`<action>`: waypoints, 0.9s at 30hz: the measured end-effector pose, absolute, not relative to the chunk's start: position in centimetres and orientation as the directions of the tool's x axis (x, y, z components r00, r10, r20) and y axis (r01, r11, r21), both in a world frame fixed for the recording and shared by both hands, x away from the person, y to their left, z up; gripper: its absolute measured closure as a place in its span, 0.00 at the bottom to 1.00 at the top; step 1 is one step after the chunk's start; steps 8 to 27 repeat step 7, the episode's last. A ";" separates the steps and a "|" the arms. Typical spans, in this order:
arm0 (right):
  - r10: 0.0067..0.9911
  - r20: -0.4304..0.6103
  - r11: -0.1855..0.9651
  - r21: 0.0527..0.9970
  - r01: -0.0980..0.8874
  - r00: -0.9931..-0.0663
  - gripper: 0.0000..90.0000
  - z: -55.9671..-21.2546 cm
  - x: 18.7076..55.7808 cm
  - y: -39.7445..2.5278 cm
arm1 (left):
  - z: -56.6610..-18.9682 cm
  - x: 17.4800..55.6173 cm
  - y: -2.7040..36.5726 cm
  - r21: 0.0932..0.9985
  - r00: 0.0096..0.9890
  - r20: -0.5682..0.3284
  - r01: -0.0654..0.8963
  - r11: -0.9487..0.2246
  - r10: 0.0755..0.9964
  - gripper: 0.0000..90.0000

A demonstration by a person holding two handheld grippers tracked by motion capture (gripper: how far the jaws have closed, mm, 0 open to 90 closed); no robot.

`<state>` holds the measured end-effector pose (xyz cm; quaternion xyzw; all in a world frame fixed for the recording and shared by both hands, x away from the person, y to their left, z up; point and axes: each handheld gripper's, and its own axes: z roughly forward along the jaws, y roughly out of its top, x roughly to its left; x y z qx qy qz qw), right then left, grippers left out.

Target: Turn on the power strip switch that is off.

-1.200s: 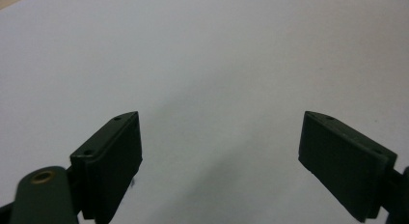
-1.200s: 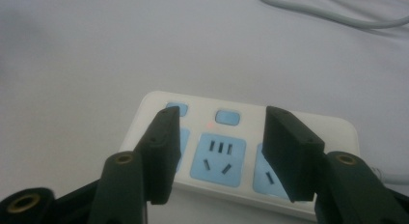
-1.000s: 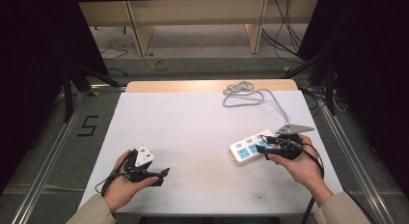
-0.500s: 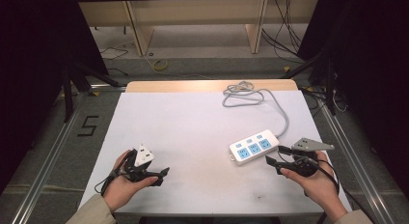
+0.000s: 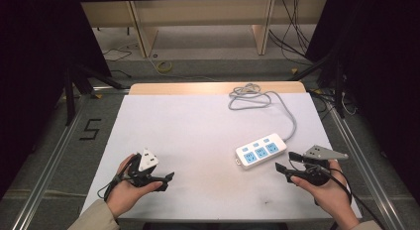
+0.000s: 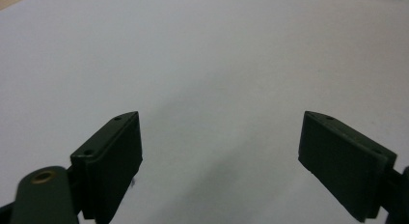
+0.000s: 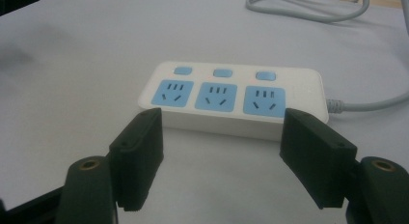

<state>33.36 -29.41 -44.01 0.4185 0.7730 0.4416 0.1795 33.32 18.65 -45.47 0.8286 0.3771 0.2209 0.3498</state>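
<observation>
A white power strip (image 5: 261, 151) with three blue sockets and three blue switches lies flat at the right of the white table (image 5: 198, 126). Its grey cord (image 5: 250, 97) runs to a loose coil at the table's far edge. My right gripper (image 5: 286, 161) is held just right of the strip, apart from it, jaws open and empty. In the right gripper view the power strip (image 7: 231, 96) lies just beyond my right gripper (image 7: 222, 117). My left gripper (image 5: 166, 180) rests open near the front left corner. The left gripper view has my left gripper (image 6: 219, 119) spread wide over bare table.
A wooden strip (image 5: 213, 87) borders the table's far edge. Metal rails (image 5: 54, 155) run along both sides on the floor, where a "5" marking (image 5: 89, 129) lies at the left. Wooden shelving (image 5: 198, 22) and cables stand beyond the table.
My right gripper was at the power strip's right end and has drawn back right and toward the front edge. The strip now lies slightly farther right. The left gripper has not moved.
</observation>
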 end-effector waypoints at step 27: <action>0.809 0.089 0.256 0.837 0.484 -0.581 0.35 -44.0 33.3 -29.5 | -45.5 33.2 17.8 0.743 0.641 0.073 0.476 -0.470 0.764 0.17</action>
